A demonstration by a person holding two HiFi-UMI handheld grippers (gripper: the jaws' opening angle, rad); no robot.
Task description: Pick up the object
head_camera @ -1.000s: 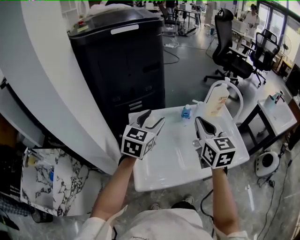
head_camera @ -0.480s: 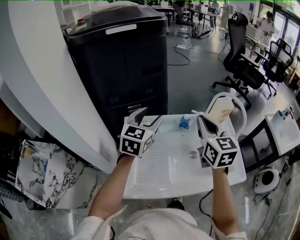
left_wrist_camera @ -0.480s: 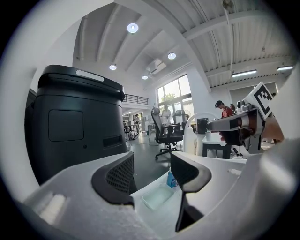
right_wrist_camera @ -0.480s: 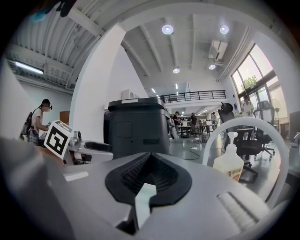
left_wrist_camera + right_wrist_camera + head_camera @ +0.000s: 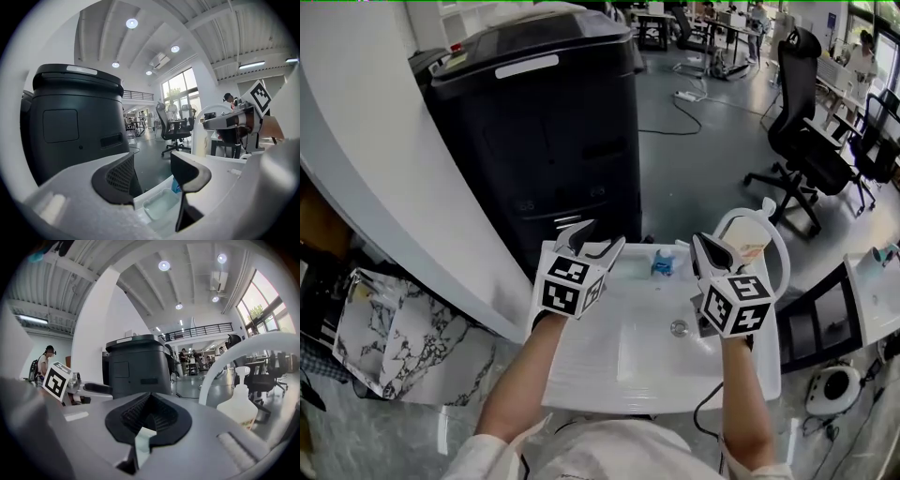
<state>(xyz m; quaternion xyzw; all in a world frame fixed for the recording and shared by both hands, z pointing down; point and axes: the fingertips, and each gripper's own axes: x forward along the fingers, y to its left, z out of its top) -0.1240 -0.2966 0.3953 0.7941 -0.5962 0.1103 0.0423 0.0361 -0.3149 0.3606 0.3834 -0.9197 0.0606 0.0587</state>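
Bottle [image 5: 663, 263], small and blue, stands at the far edge of the white sink [image 5: 609, 366], ahead and between my claws. Left claw [image 5: 598, 240] is spread, empty; right claw [image 5: 707, 247] is closed on nothing. Recommendation: centre the spread jaws around the bottle before closing.

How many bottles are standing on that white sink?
2. A small blue bottle stands at the back edge, between the left gripper and right gripper; a larger white bottle stands back right, by the arched faucet. Others could hide behind the grippers.
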